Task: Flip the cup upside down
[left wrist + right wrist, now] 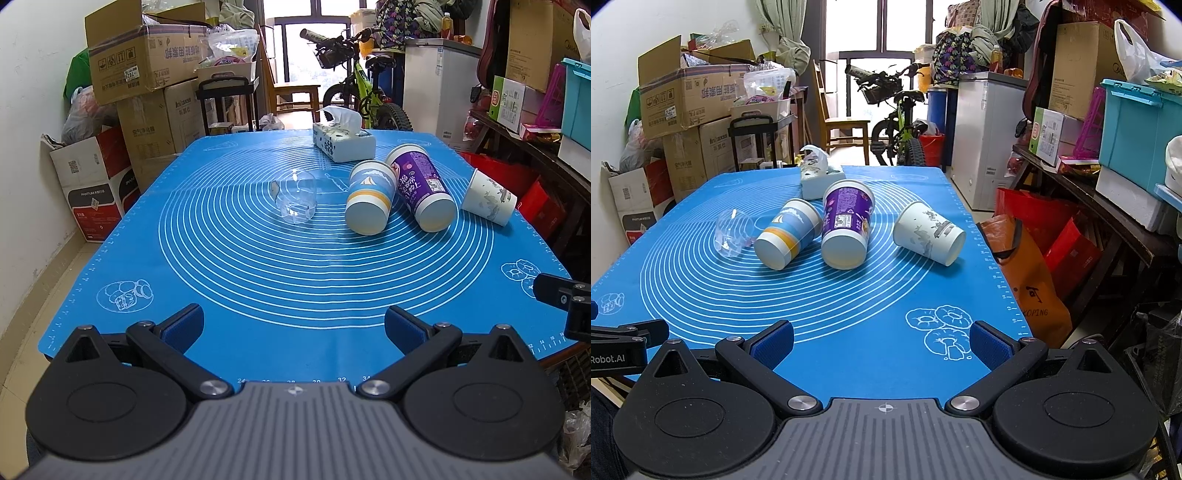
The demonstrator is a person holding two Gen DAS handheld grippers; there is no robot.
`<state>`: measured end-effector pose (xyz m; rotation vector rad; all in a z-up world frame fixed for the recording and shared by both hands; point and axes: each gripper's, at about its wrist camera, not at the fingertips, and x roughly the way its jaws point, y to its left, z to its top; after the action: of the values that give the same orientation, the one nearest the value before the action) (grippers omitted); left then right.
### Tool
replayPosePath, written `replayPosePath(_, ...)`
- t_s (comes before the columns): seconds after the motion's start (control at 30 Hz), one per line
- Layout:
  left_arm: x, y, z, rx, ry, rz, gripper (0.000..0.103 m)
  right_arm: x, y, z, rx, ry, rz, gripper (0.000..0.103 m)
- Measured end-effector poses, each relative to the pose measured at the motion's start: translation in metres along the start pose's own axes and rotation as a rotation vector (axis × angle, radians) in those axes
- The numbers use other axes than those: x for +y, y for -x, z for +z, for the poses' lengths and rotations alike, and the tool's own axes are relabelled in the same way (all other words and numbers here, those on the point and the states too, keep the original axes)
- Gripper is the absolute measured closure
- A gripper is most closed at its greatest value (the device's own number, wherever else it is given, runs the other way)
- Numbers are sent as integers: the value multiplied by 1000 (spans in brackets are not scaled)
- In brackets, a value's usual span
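Lying on their sides mid-mat [258, 288] are four cups: a clear plastic cup [294, 196], a blue sailboat paper cup [370, 199], a purple paper cup [421, 186] and a white paper cup [487, 199]. All look light, thin-walled and easily crushed, so a gentle pinch across the mid-wall seems best. The left gripper [294, 326] and right gripper [881, 341] both gape wide, holding nothing, well short of the cups.

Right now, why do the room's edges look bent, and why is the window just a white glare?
In both wrist views the fisheye lens bows straight lines, so the blue mat curves at its sides. In the left wrist view the window is overexposed, leaving the bicycle backlit. In the right wrist view the clear cup is faint, visible mostly through reflections, while the paper cups stay sharp.
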<state>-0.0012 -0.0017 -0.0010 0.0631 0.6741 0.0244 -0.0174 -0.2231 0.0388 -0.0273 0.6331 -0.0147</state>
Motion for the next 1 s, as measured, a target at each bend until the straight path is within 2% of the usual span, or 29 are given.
replayPosePath(0.53,-1,-6,-2,6,-6,6,0,1,-3,-1,2,1,5,2)
replayPosePath(1.0,4,-28,26,-47,-5,-15,1,4,-29,23,-35,2,19,2)
